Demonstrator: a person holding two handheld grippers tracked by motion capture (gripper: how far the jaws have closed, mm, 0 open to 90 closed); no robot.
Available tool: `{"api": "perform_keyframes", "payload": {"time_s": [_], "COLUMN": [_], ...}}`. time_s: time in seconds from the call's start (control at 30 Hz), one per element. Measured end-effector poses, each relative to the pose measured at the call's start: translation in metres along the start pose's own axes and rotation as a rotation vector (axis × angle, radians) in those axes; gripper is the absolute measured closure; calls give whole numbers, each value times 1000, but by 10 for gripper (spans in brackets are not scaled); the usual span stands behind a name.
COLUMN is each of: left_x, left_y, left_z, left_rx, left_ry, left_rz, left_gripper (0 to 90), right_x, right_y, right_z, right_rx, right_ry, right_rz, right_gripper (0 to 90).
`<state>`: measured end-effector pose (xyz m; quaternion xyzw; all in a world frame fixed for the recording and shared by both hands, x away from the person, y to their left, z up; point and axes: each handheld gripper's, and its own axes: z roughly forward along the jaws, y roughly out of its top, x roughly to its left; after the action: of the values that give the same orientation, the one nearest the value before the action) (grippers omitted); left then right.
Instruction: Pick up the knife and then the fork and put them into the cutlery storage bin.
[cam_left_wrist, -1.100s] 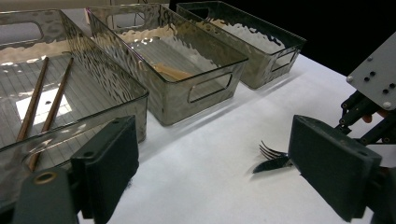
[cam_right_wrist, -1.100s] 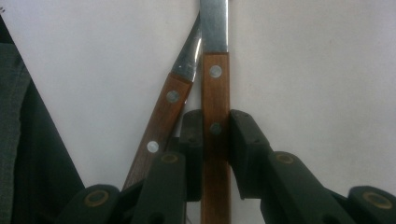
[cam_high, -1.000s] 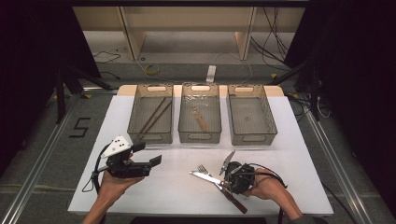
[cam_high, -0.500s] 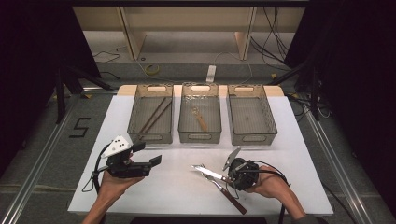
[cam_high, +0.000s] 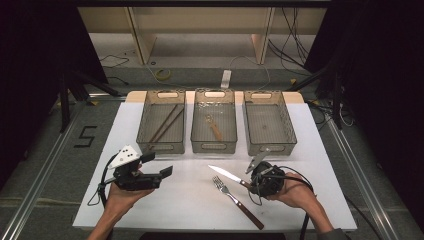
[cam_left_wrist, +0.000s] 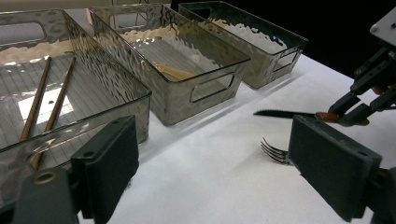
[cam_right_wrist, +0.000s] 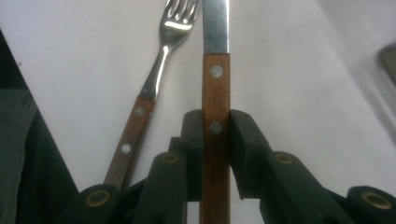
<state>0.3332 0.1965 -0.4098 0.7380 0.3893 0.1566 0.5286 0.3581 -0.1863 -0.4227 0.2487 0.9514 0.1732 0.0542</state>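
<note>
My right gripper is shut on the wooden handle of a knife, whose blade points left and away, lifted a little off the white table. In the right gripper view the knife handle sits pinched between both pads of the right gripper. A fork with a wooden handle lies on the table just beside and below it, and its tines point toward my left gripper. The left gripper hovers at the front left, open and with nothing between its fingers.
Three clear bins stand in a row at the back: the left bin holds two chopsticks, the middle bin a wooden-handled utensil, and the right bin nothing. The table's front edge lies close to both hands.
The right gripper has risen with the knife, so the blade has come up and away from the fork, which stays on the table. The left gripper has not moved.
</note>
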Motion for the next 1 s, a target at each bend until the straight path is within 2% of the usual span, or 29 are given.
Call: {"api": "perform_keyframes", "payload": {"time_s": [0.27, 0.43, 0.8, 1.0], "left_x": [0, 0, 0, 0], "left_y": [0, 0, 0, 0], "left_z": [0, 0, 0, 0], "left_rx": [-6, -7, -7, -5], "left_ry": [-5, -4, -2, -3], "left_rz": [-8, -9, -9, -9], "left_gripper": [155, 155, 154, 154], "right_x": [-22, -36, -64, -73], "right_y": [-2, 1, 7, 12], "right_z": [-13, -21, -33, -35], "right_rx": [-91, -137, -220, -234], "right_ry": [-7, -45, -101, -119], "right_rz": [96, 154, 231, 257], "right_gripper": [770, 770, 770, 770]}}
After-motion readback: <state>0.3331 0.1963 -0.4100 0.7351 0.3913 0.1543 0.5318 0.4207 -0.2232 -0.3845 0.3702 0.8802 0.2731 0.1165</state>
